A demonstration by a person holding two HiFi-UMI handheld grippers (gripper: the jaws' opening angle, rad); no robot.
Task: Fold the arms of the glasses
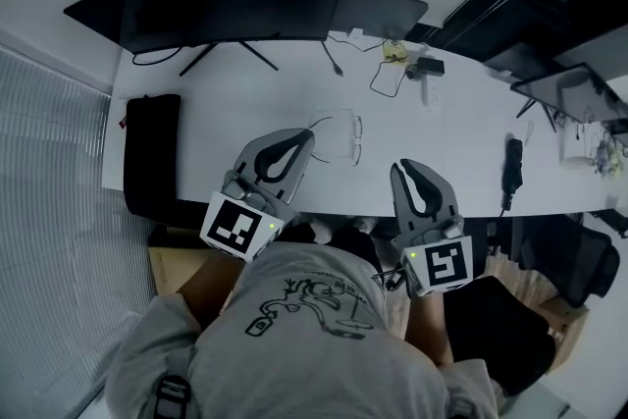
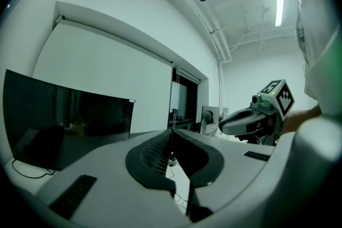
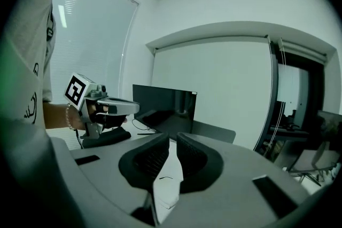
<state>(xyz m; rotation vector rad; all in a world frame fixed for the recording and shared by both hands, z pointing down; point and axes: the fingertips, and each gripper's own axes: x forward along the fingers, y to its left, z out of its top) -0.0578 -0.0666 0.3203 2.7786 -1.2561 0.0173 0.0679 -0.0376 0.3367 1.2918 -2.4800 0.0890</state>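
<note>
Clear-framed glasses (image 1: 351, 138) lie on the white table (image 1: 461, 132), arms spread toward the left. My left gripper (image 1: 306, 140) hovers just left of them with its tips close to the near arm; whether they touch cannot be told. In the left gripper view its jaws (image 2: 172, 133) meet at the tips with nothing between them. My right gripper (image 1: 408, 168) sits near the table's front edge, to the right of the glasses and apart from them. Its jaws (image 3: 172, 139) stand slightly apart, with only bare table showing in the gap.
A wide black monitor (image 1: 216, 0) and a dark laptop screen (image 1: 378, 10) stand at the back. A black pouch (image 1: 152, 152) lies at the left end. Cables and a charger (image 1: 407, 64) sit behind the glasses. A black device (image 1: 513, 167) lies at the right.
</note>
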